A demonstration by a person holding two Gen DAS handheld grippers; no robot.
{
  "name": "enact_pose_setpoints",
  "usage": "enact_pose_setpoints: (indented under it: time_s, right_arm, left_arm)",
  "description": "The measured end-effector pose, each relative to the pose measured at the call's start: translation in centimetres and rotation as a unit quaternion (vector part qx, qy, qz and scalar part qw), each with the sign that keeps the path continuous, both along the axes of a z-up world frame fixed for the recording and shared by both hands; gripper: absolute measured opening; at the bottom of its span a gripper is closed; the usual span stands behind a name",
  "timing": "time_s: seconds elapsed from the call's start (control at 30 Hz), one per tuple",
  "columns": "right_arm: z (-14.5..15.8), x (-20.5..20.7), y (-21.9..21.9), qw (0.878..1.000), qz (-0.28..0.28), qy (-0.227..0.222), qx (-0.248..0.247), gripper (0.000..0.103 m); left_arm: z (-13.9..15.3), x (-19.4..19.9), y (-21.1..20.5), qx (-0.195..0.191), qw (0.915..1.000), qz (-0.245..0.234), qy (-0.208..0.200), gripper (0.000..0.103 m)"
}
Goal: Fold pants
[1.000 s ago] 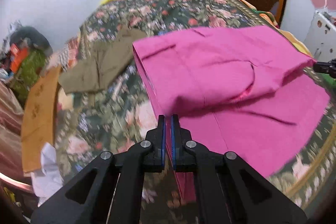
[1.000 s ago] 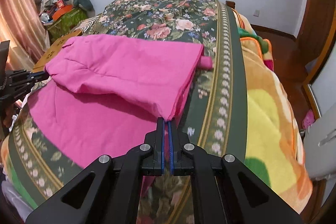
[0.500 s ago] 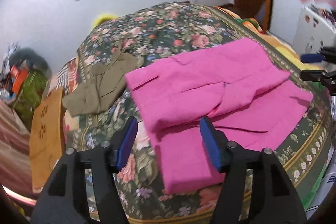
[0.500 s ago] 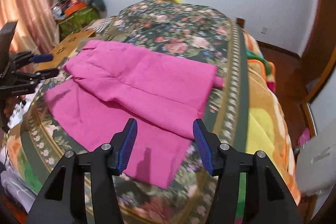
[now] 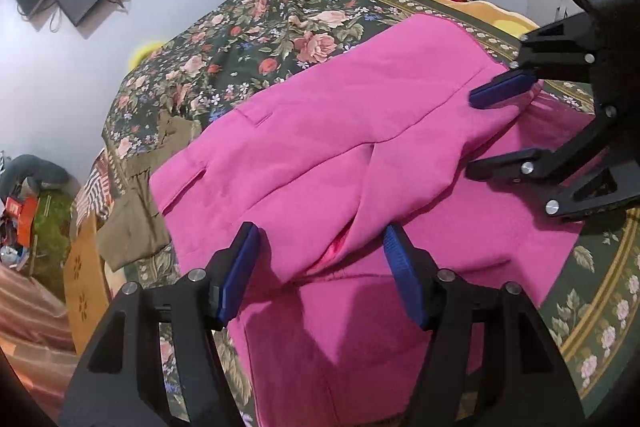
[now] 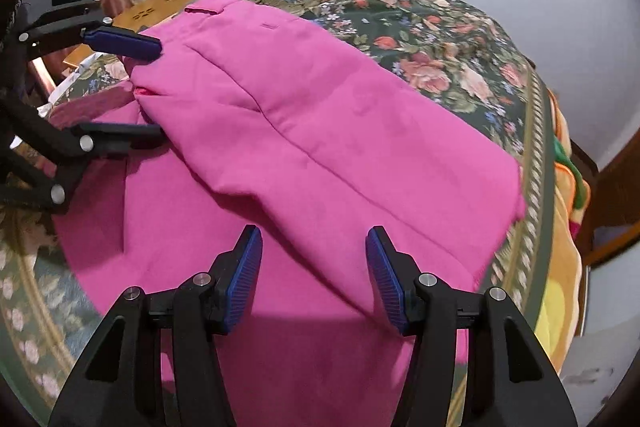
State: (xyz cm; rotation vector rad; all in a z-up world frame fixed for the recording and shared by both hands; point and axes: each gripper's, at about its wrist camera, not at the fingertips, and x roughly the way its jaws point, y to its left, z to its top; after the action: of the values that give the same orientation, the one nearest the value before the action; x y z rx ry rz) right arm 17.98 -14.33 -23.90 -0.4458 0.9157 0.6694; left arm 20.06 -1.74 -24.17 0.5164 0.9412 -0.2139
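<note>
Pants: bright pink pants (image 5: 340, 155) lie on a floral bedspread (image 5: 280, 15), one layer folded loosely over another.
Left gripper: left gripper (image 5: 320, 267) hovers over the fold, jaws apart, holding nothing.
Right gripper: right gripper (image 6: 314, 267) likewise parted and empty (its jaws recently opened).
Risk: the puffy upper layer may slide or spring open if nudged, skewing the edges.

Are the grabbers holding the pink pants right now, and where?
No. The left gripper and right gripper are both open above the pink pants, gripping nothing.
</note>
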Motion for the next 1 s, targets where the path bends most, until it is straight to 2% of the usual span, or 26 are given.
enact_pose_setpoints:
  time_s: [0.03, 0.07, 0.1, 0.17, 0.33, 0.4, 0.43, 0.47, 0.53, 0.7, 0.8, 1.0]
  right_arm:
    - [0.1, 0.3, 0.2, 1.000, 0.001, 0.001, 0.002, 0.047]
    - [0.1, 0.5, 0.3, 1.000, 0.003, 0.002, 0.003, 0.034]
    - [0.2, 0.7, 0.4, 1.000, 0.003, 0.003, 0.006, 0.027]
    - [0.5, 0.9, 0.3, 1.000, -0.001, 0.003, 0.018, 0.007]
    - [2.4, 1.2, -0.6, 0.997, -0.021, -0.009, 0.068, 0.005]
    - [3.1, 1.1, -0.8, 0.996, -0.025, -0.009, 0.081, 0.005]
    - [3.5, 0.8, -0.9, 0.996, -0.026, -0.013, 0.084, 0.005]
    - [3.7, 0.8, -0.9, 0.996, -0.024, -0.014, 0.085, 0.005]
    - [4.2, 0.1, -0.9, 0.996, -0.018, -0.018, 0.085, 0.005]
    - [5.3, -1.6, -1.3, 0.995, -0.015, -0.024, 0.092, 0.005]
    - [5.6, -2.9, -1.6, 0.995, -0.011, -0.022, 0.097, 0.005]
    - [4.3, -6.0, -1.1, 0.997, 0.010, -0.011, 0.072, 0.005]
  left_arm:
    - [-0.2, 0.2, 0.0, -0.001, 1.0000, 0.000, 0.002, 0.064]
    - [-0.3, 0.5, 0.0, -0.003, 1.0000, 0.000, 0.004, 0.064]
    - [-0.4, 0.6, -0.1, -0.004, 1.0000, 0.000, 0.006, 0.064]
    - [-0.6, 0.8, -0.1, -0.010, 0.9999, -0.001, 0.010, 0.065]
    - [-0.5, 0.7, 0.1, -0.013, 0.9999, 0.000, 0.005, 0.064]
    - [-0.2, 0.5, 0.2, -0.011, 0.9999, 0.008, -0.005, 0.041]
    - [0.0, 0.5, 0.3, -0.003, 0.9998, 0.016, -0.011, 0.018]
    - [0.3, 0.5, 0.5, -0.007, 0.9996, 0.023, -0.012, 0.015]
    - [1.2, 0.2, 0.8, -0.028, 0.9991, 0.027, -0.016, 0.012]
    - [3.1, -2.3, 0.7, -0.034, 0.9987, 0.015, -0.034, 0.012]
    - [3.1, -3.8, 0.5, -0.031, 0.9989, 0.009, -0.033, 0.012]
    - [2.3, -5.8, 0.9, -0.042, 0.9987, 0.016, -0.025, 0.012]
